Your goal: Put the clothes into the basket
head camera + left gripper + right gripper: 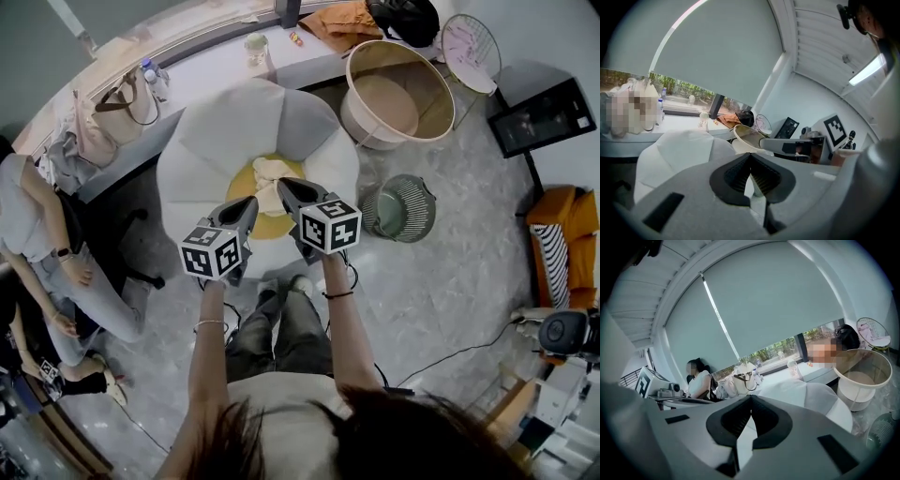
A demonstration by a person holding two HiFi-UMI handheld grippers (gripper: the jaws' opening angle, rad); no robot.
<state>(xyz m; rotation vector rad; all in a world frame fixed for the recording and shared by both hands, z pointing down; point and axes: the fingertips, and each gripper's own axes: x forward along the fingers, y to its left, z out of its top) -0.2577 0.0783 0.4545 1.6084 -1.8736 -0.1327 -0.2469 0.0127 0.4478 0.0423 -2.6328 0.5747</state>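
The cloth (269, 184) lies bunched in the middle of the chair (225, 131); the basket (361, 117) stands beside the chair. The left gripper (249, 204) and right gripper (286, 187) hang over the chair, jaws closed, empty. The cloth looks soft and light: pinch a top fold.

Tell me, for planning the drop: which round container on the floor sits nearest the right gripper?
The small green slatted bin, just beside the white chair; the large cream basket stands farther off, by the counter.

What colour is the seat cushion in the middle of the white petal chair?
Mustard yellow. The seat cushion shows best in the head view.
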